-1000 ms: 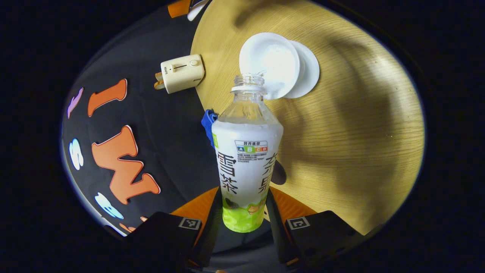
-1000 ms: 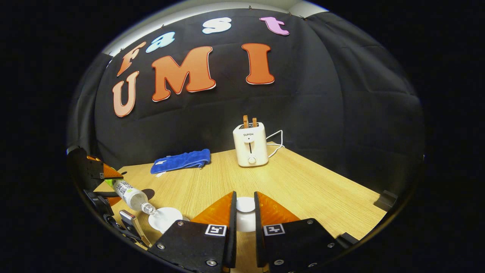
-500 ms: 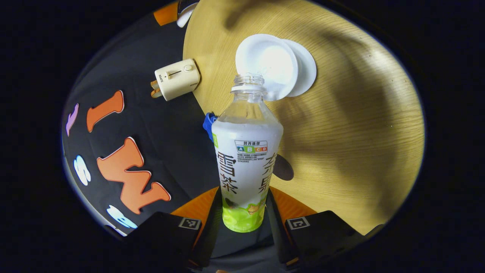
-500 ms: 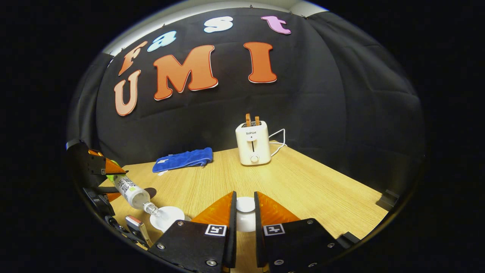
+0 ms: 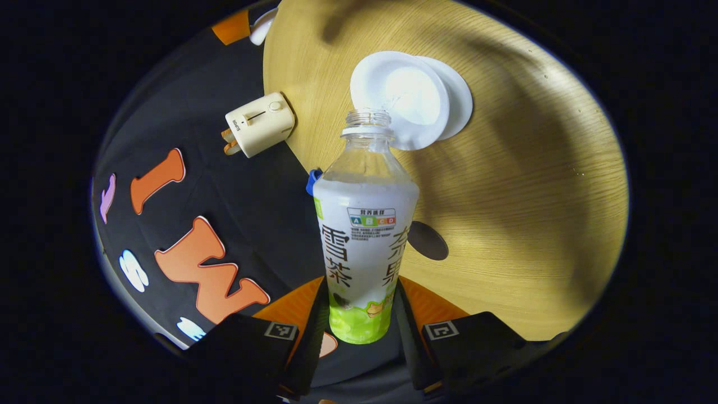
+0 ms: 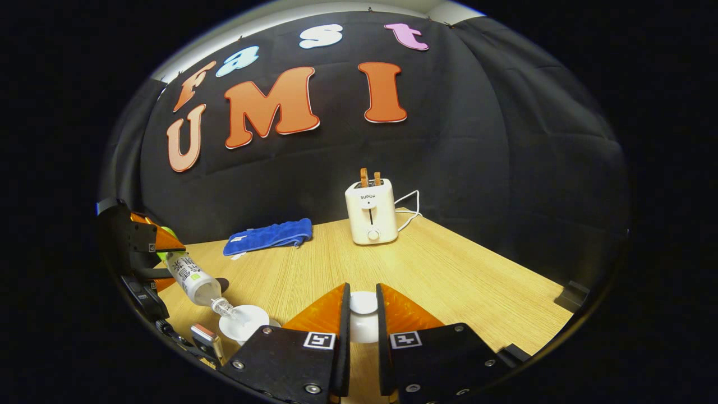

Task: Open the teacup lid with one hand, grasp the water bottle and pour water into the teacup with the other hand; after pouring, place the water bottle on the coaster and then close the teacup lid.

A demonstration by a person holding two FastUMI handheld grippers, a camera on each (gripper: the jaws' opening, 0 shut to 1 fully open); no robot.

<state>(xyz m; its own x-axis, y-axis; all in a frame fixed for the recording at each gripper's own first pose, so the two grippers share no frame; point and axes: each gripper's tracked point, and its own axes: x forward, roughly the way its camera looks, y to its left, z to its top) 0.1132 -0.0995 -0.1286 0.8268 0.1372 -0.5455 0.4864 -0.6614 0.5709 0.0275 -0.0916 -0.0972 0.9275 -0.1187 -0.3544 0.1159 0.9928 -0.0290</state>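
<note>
My left gripper [image 5: 362,303] is shut on the lower body of an uncapped water bottle [image 5: 364,224] with a white and green label. The bottle is tipped, its mouth over the open white teacup [image 5: 401,98], which stands on a white saucer [image 5: 457,104]. From the right gripper view the tilted water bottle [image 6: 193,280] points down into the teacup [image 6: 244,321] at the lower left, with the left gripper [image 6: 140,252] behind it. My right gripper [image 6: 363,314] is shut on the white teacup lid [image 6: 363,320], held above the wooden table [image 6: 449,280].
A round dark coaster [image 5: 427,240] lies on the table just right of the bottle. A cream toaster [image 6: 370,212] with its cord stands at the table's back edge, and a blue cloth [image 6: 269,235] lies to its left. A phone-like object [image 6: 207,339] sits near the cup.
The left gripper has tilted the bottle a little further and lifted its base; the cup and toaster have shifted slightly in its view. The right gripper holds the lid still.
</note>
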